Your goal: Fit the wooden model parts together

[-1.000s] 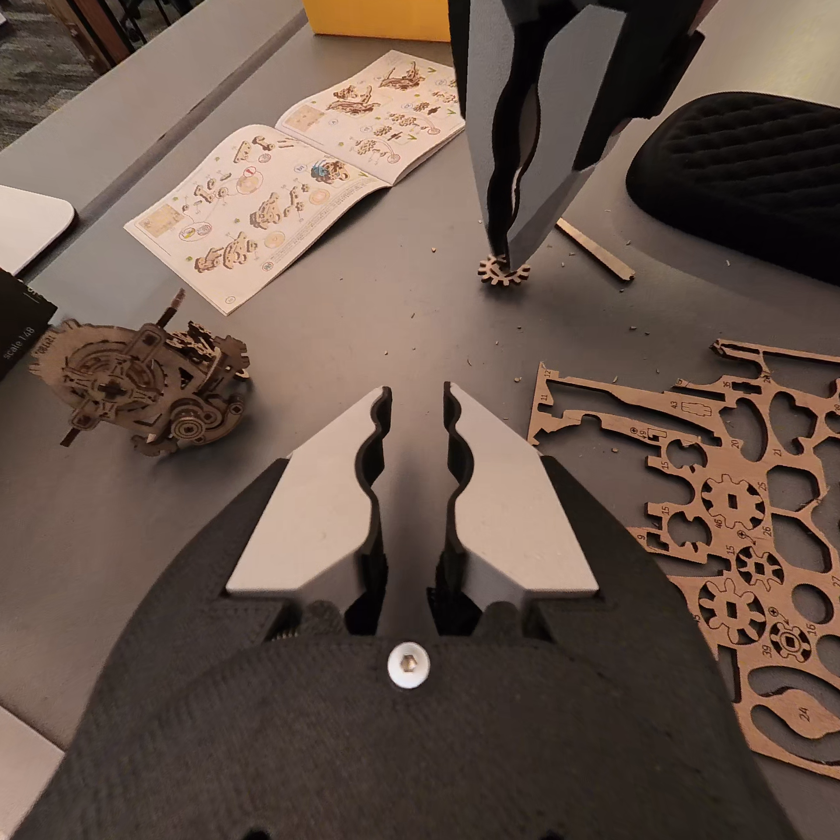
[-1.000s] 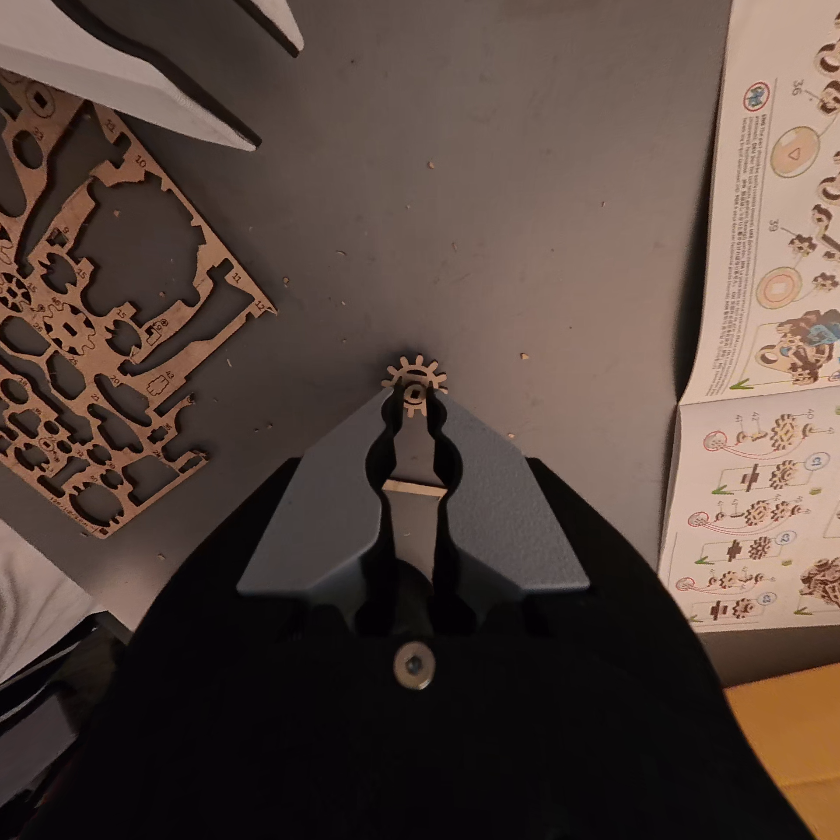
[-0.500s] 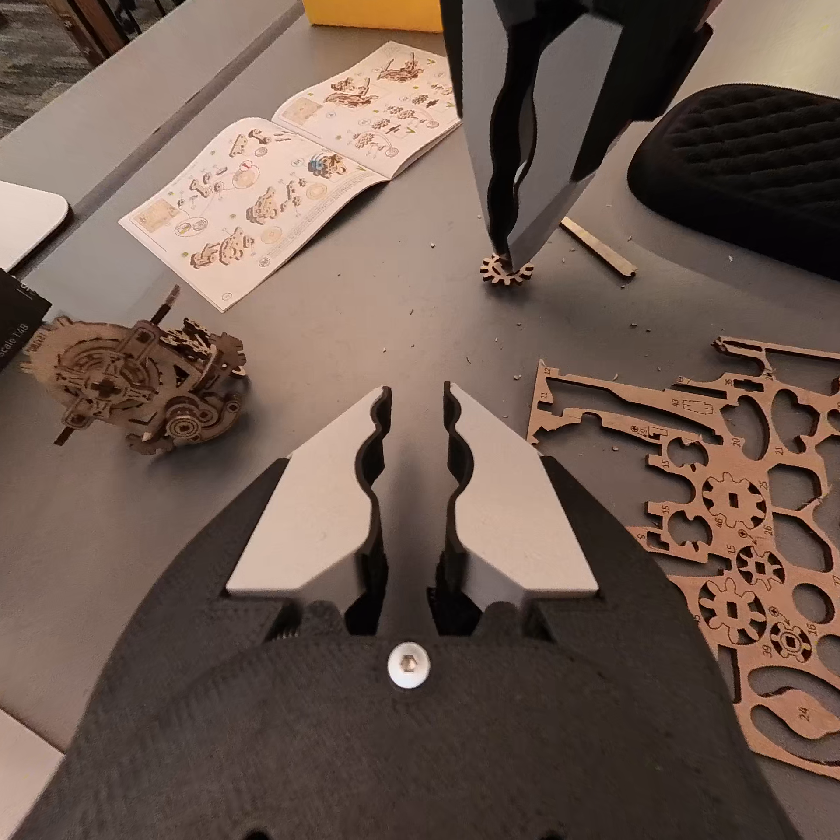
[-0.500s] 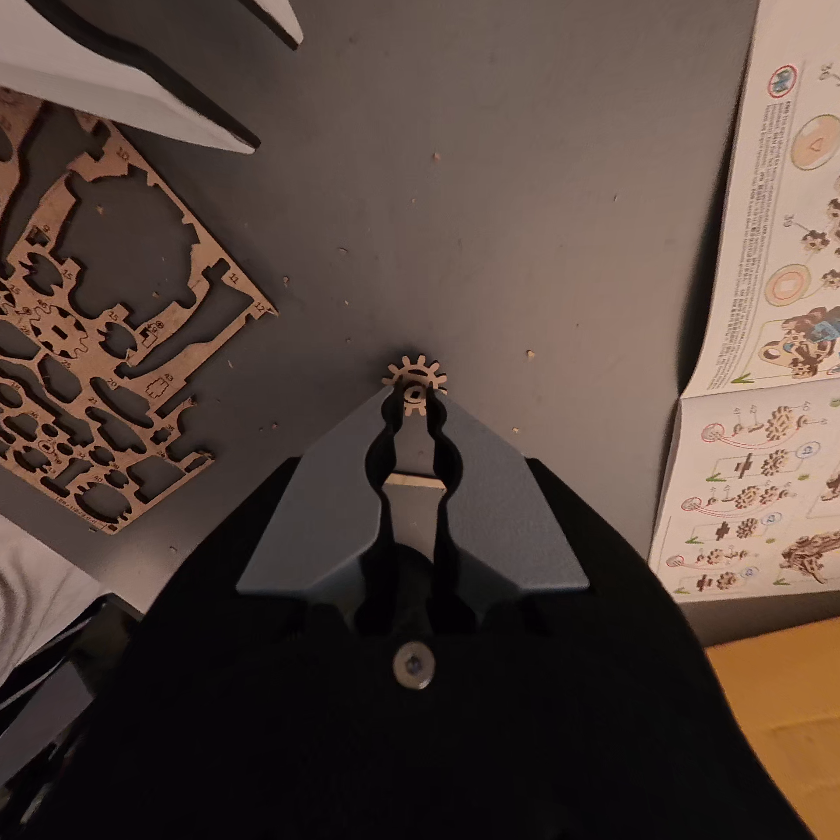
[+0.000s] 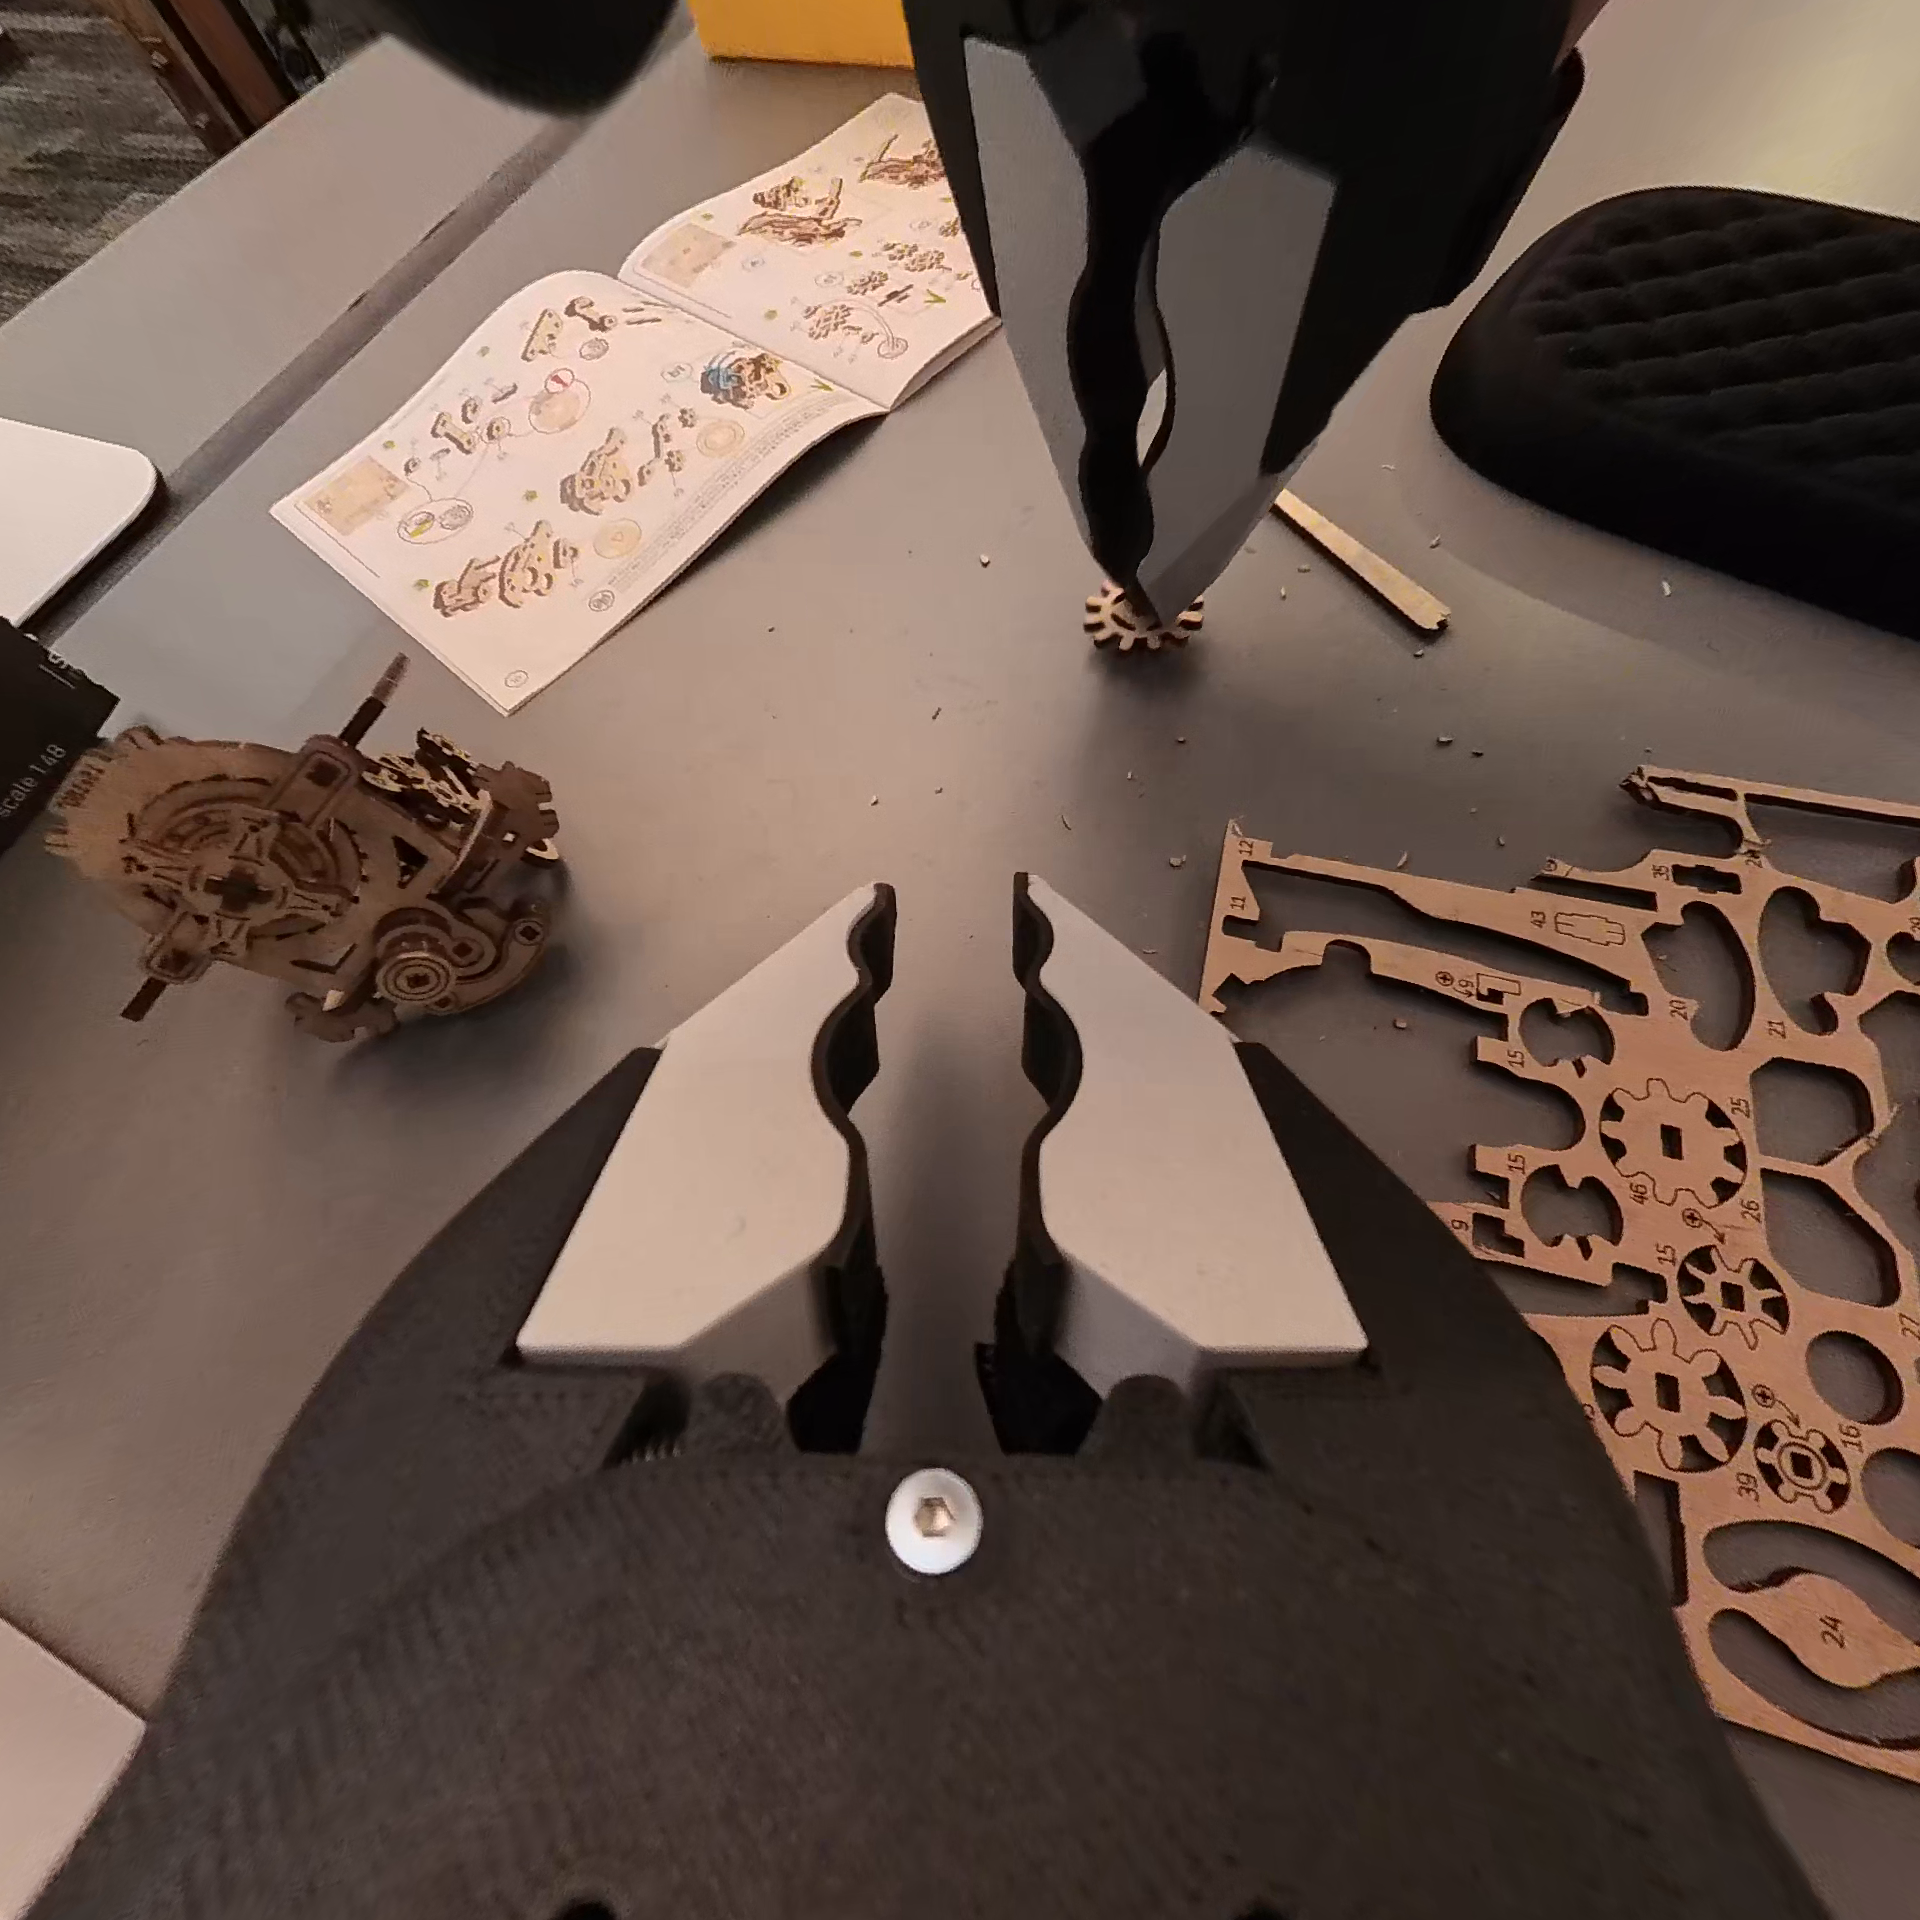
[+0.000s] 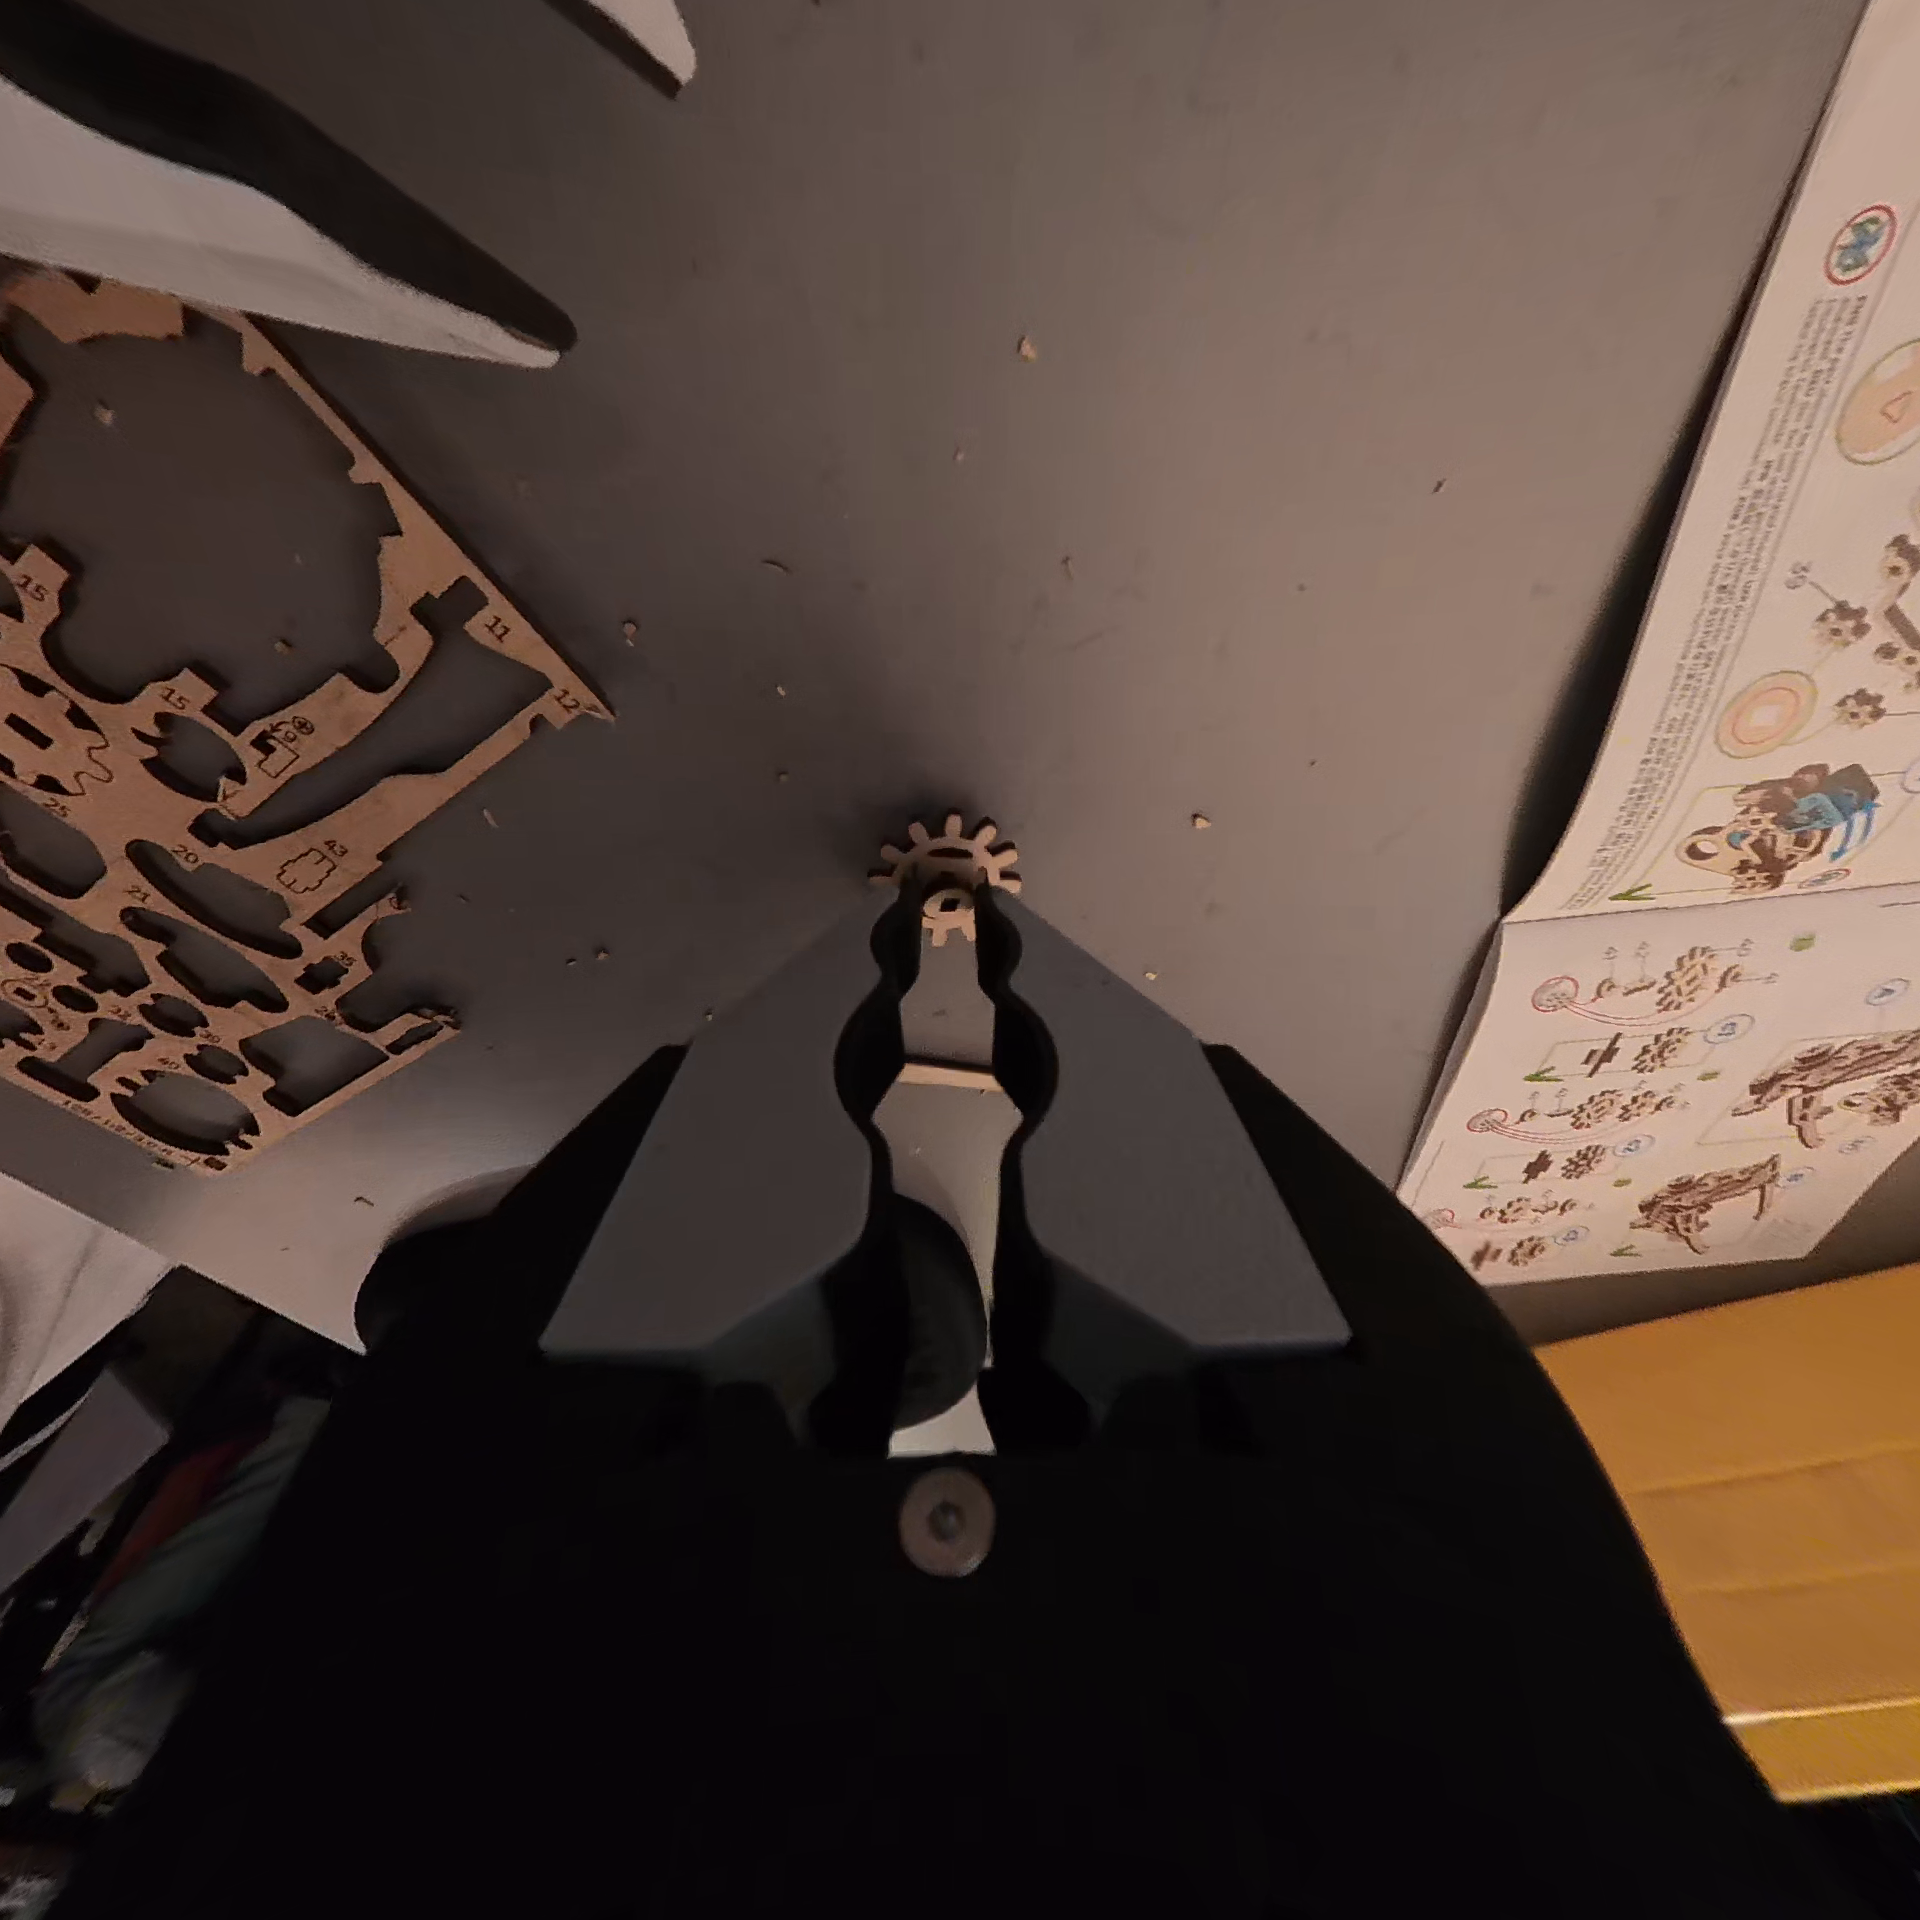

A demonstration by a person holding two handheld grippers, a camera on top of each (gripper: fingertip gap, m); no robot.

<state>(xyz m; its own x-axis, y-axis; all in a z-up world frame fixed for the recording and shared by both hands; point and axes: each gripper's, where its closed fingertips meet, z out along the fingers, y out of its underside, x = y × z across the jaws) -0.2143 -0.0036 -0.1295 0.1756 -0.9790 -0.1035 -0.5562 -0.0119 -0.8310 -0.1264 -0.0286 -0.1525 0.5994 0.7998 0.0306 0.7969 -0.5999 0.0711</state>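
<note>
My right gripper (image 6: pixel 948 914) points down at the grey table and is shut on a small toothed wooden part (image 6: pixel 948 921). It holds the part on the middle of a pale wooden gear (image 6: pixel 951 858) that lies flat on the table. In the left wrist view the right gripper (image 5: pixel 1141 594) stands over that gear (image 5: pixel 1138 630). My left gripper (image 5: pixel 951 899) is open and empty, low over the table, nearer than the gear. A partly built wooden model (image 5: pixel 301 914) sits to its left. A wooden parts sheet (image 5: pixel 1610 1195) lies to its right.
An open instruction booklet (image 5: pixel 644 416) lies beyond the model. It also shows in the right wrist view (image 6: pixel 1714 831). A thin wooden strip (image 5: pixel 1361 566) and a black cushion (image 5: pixel 1714 416) lie at the far right. A yellow box (image 5: pixel 800 31) stands at the back. Wood crumbs dot the table. The tips of one gripper are about 10 cm away from the tips of the other.
The right gripper stays shut over the gear and has tilted a little, so the small part shows more between its tips. The left gripper has barely moved.
</note>
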